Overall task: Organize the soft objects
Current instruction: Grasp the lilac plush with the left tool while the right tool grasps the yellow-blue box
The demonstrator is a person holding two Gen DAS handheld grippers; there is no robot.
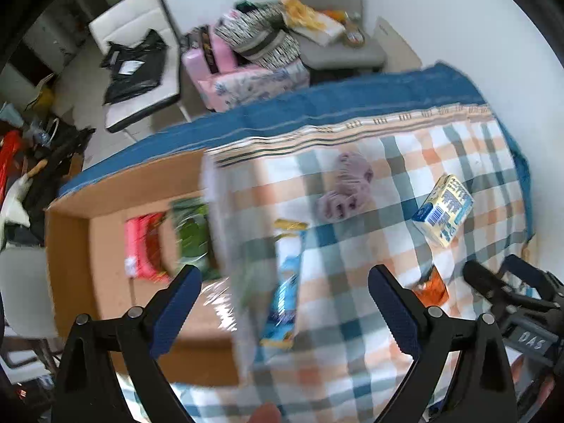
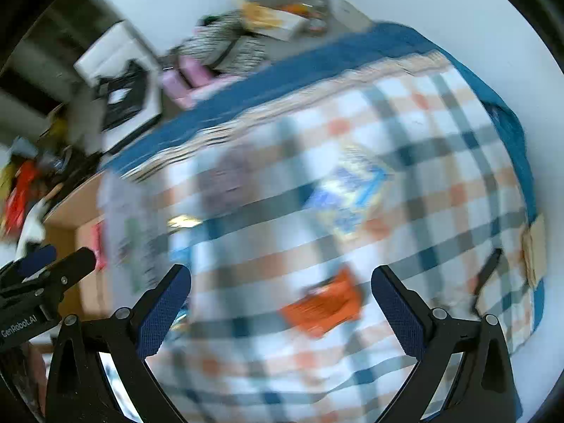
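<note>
A: Logging the tongs first. The left tongs [image 1: 283,303] are standing wide apart and gripping nothing; the right tongs [image 2: 280,299] are likewise spread and empty. Both are hovering over the checked cloth [image 1: 370,282] on the tabletop.

B: Where are the soft things lying?

A: The cardboard box [image 1: 70,264] is sitting at the left, with a red pack [image 1: 144,246] and a green pack [image 1: 192,236] already lying inside. Outside it, a blue-and-white packet [image 1: 285,292] is lying between the left fingers, a clear plastic bag [image 1: 229,246] is smearing across the box's right edge, a mauve knitted bundle [image 1: 347,185] is resting farther off, and a yellow-and-blue pack [image 1: 442,209] is lying far right. An orange packet [image 2: 324,305] is sitting directly ahead of the right tongs, between the fingers.

B: Which relation is governing the next move?

A: My reading: the orange packet is nearest the right tongs, with its long axis running roughly left to right, though blur is making that uncertain. The blue-and-white packet is lying near to far, lengthwise, nearest the left tongs. The box is lying leftward of both.
</note>
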